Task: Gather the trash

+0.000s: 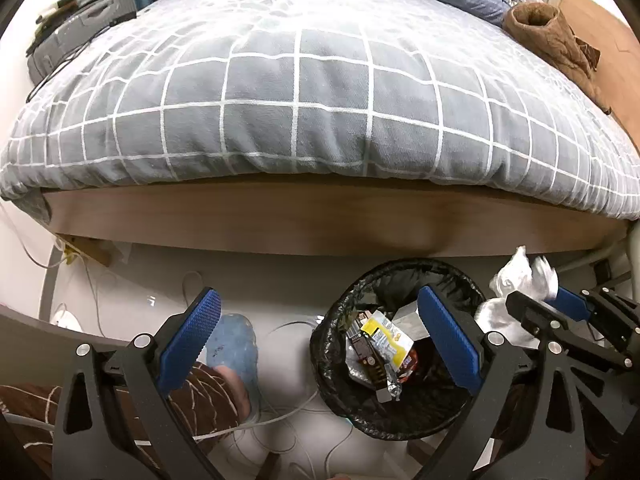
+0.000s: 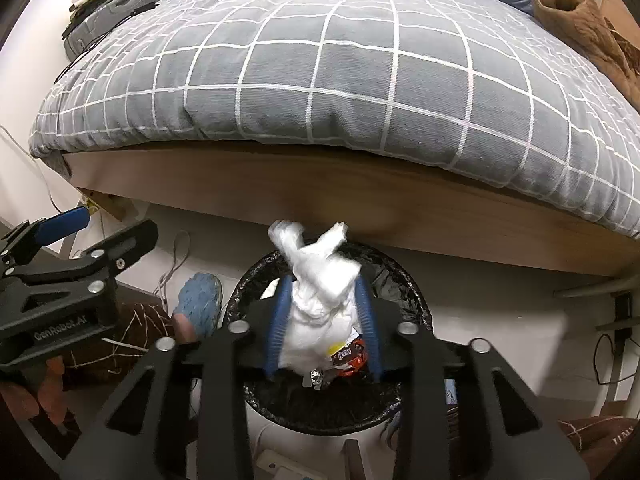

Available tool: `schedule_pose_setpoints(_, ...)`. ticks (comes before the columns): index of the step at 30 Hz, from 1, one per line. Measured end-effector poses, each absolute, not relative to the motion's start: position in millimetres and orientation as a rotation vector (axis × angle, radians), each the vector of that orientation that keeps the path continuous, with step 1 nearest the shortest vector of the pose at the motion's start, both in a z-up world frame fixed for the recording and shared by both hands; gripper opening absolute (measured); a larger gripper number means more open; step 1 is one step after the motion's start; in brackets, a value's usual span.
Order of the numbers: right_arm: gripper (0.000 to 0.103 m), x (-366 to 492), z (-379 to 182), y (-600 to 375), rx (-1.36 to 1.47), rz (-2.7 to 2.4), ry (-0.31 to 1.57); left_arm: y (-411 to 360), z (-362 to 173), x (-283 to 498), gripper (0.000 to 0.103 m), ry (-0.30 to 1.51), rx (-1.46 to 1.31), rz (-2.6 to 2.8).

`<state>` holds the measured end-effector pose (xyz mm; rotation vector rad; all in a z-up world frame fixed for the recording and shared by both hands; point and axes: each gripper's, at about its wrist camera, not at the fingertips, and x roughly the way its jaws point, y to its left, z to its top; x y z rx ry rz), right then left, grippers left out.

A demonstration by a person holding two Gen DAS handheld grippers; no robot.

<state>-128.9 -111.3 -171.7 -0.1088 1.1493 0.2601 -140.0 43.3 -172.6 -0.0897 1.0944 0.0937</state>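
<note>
A round trash bin (image 1: 340,392) with a black liner stands on the floor by the bed; it also shows in the right wrist view (image 2: 404,292). Wrappers (image 1: 384,344) lie inside it. My right gripper (image 2: 322,308) is shut on a crumpled white tissue wad (image 2: 320,280) and holds it over the bin's opening. In the left wrist view the wad (image 1: 516,284) and the right gripper (image 1: 554,300) sit at the bin's right rim. My left gripper (image 1: 320,332) is open and empty above the bin's left side; it also shows in the right wrist view (image 2: 100,228).
A bed with a grey checked duvet (image 1: 312,92) and a wooden frame (image 1: 320,220) fills the view behind the bin. A brown garment (image 1: 552,36) lies on it at right. A foot in a blue slipper (image 1: 236,344) and white cables (image 1: 288,412) are on the floor left of the bin.
</note>
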Motion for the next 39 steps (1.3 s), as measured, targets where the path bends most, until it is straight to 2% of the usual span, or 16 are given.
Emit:
schedule_pose_setpoints(1,0.049,-129,-171,-111,-0.11,0.253,1.145,43,-171,-140,0.097,1.093,-0.091,0.093)
schedule_pose_setpoints(3,0.056,-129,-168,-108,-0.105,0.24,1.134,43,-168,-140,0.097,1.091,-0.089,0.088)
schedule_pose_setpoints(8,0.082,-129,-149,-121,-0.082,0.204,1.098,37,-148,-141,0.097,1.065,-0.084,0.067)
schedule_pose_setpoints(12,0.095,-134,-116,-134,-0.073,0.159,1.031,33,-111,-148,0.097,1.002,-0.085,0.043)
schedule_pose_setpoints(21,0.095,-172,-17,-149,-0.086,0.077,0.862,25,-25,-175,0.097,0.881,-0.07,0.022)
schedule_pose_setpoints(26,0.095,-197,25,-162,-0.057,0.056,0.805,14,2,-198,0.097,0.852,-0.056,0.001)
schedule_pose_setpoints(39,0.095,-234,57,-174,-0.03,0.019,0.773,-2,33,-233,0.097,0.823,-0.041,-0.004)
